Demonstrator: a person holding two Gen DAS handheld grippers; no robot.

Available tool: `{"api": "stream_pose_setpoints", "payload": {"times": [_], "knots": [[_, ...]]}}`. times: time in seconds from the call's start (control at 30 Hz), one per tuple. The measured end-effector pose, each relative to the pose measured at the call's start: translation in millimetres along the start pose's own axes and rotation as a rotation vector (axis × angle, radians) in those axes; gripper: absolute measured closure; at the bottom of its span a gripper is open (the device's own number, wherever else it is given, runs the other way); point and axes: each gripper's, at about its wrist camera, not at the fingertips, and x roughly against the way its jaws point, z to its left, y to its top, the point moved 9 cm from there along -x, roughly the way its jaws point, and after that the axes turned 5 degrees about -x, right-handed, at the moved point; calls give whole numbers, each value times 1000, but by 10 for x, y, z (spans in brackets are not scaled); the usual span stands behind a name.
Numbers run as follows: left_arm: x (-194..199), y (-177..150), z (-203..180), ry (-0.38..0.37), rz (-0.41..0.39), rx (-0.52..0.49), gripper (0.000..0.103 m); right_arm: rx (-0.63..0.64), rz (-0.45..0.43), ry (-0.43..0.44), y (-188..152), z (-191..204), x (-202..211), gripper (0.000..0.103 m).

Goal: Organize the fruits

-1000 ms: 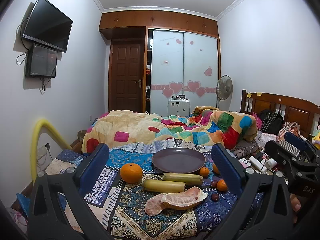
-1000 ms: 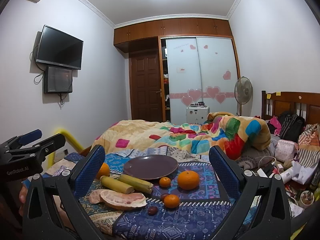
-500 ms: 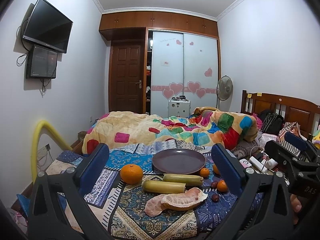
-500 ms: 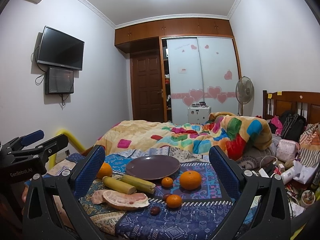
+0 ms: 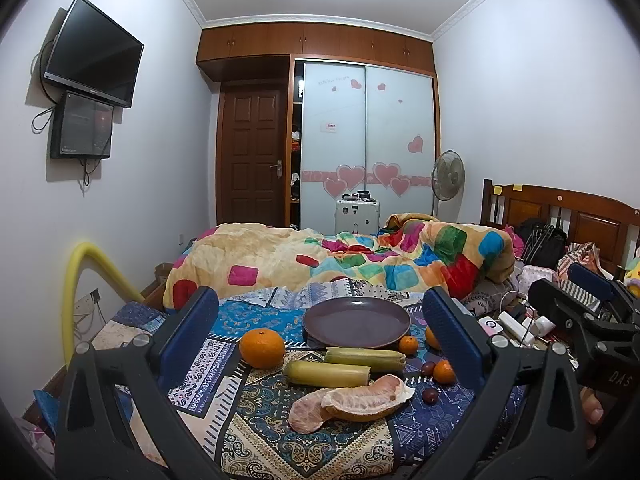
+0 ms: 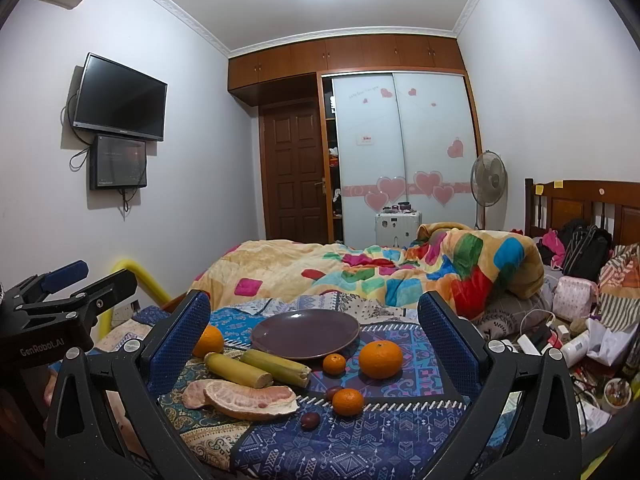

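An empty purple plate [image 5: 356, 322] [image 6: 306, 334] lies on a patterned cloth on the bed. In front of it lie two yellow-green cane pieces [image 5: 326, 374] [image 6: 276, 366], pomelo segments [image 5: 356, 402] [image 6: 244, 396], large oranges [image 5: 262, 348] [image 6: 380, 354], small oranges [image 5: 444, 372] [image 6: 348, 402] and dark dates [image 5: 430, 395] [image 6: 310, 420]. My left gripper [image 5: 320, 332] is open and empty, held back from the fruit. My right gripper [image 6: 314, 338] is open and empty, also short of the fruit. Each gripper shows at the edge of the other's view.
A colourful quilt [image 5: 340, 260] is heaped behind the plate. Clutter of bags, cables and bottles [image 6: 560, 320] fills the right side by the wooden headboard [image 5: 560, 216]. A yellow tube [image 5: 80, 280] arches at the left. A wardrobe and fan stand at the back.
The right gripper has drifted slightly left and closer, so the fruit sits a little further right in its view. The left view is almost unchanged.
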Motion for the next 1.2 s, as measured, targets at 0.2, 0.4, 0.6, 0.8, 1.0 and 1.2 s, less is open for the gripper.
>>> {"api": "stream_pose_setpoints", "payload": {"times": [0.2, 0.4, 0.6, 0.8, 1.0, 1.2], "knots": [[1, -4, -5, 1, 0, 0, 0, -1, 1, -1, 1, -3, -8, 0], [0, 0, -12, 1, 1, 0, 0, -1, 1, 0, 3, -5, -7, 0], [1, -6, -14, 1, 1, -1, 0, -3, 1, 2, -1, -1, -13, 0], [0, -8, -18, 1, 0, -1, 0, -4, 2, 2, -3, -2, -15, 0], [-21, -24, -25, 1, 5, -2, 0, -3, 10, 5, -38, 25, -39, 0], [-196, -201, -17, 3, 60, 3, 0, -5, 39, -1, -123, -5, -110, 0]]}}
